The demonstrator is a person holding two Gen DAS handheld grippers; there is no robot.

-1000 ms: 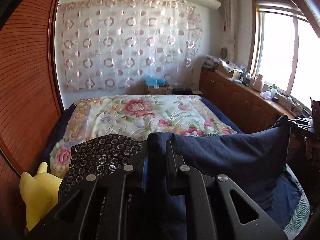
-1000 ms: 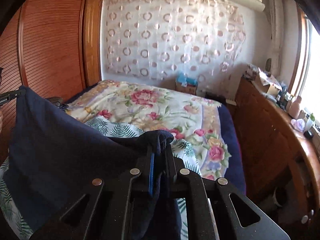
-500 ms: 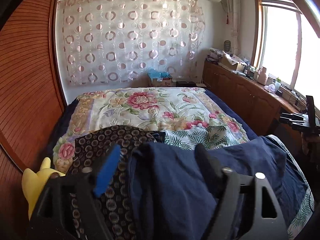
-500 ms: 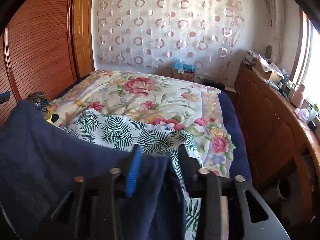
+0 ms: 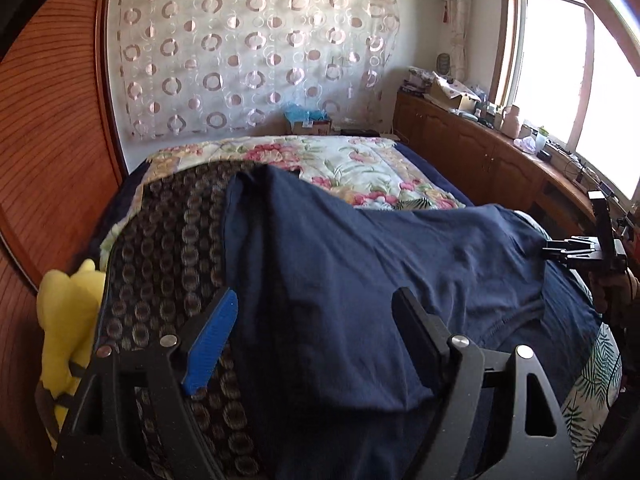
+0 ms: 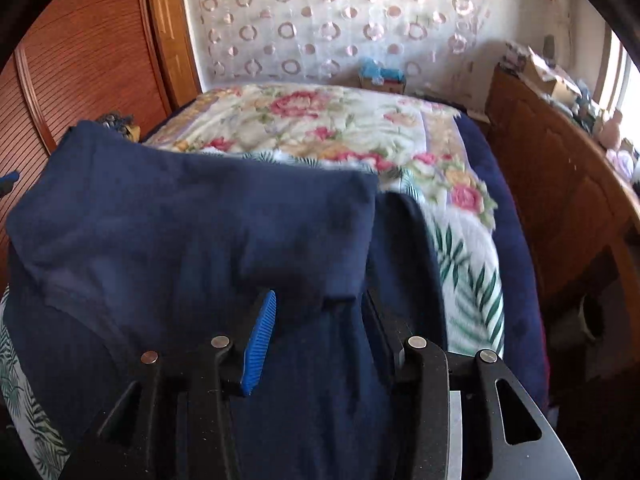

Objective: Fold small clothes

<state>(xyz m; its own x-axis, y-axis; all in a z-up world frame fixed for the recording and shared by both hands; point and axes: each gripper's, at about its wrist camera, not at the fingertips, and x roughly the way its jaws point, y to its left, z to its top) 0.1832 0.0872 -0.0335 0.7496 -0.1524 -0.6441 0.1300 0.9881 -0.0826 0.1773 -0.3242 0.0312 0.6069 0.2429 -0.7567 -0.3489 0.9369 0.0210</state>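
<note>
The navy garment [image 5: 384,264] lies on the bed's near end, long axis left to right, folded edge far. My left gripper [image 5: 316,312] and right gripper [image 6: 320,308] stand spread, cloth between unpinched. Floral quilt [image 6: 328,120] beyond lies open.

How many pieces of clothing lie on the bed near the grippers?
2. The navy garment is spread across the near part of the bed, under both grippers. The circle-patterned dark garment lies beside it on the left, partly under it. Others may be hidden underneath.

Bedrm: floral bed [image 5: 360,168], circle curtain [image 5: 256,52], bright window [image 5: 560,80].
</note>
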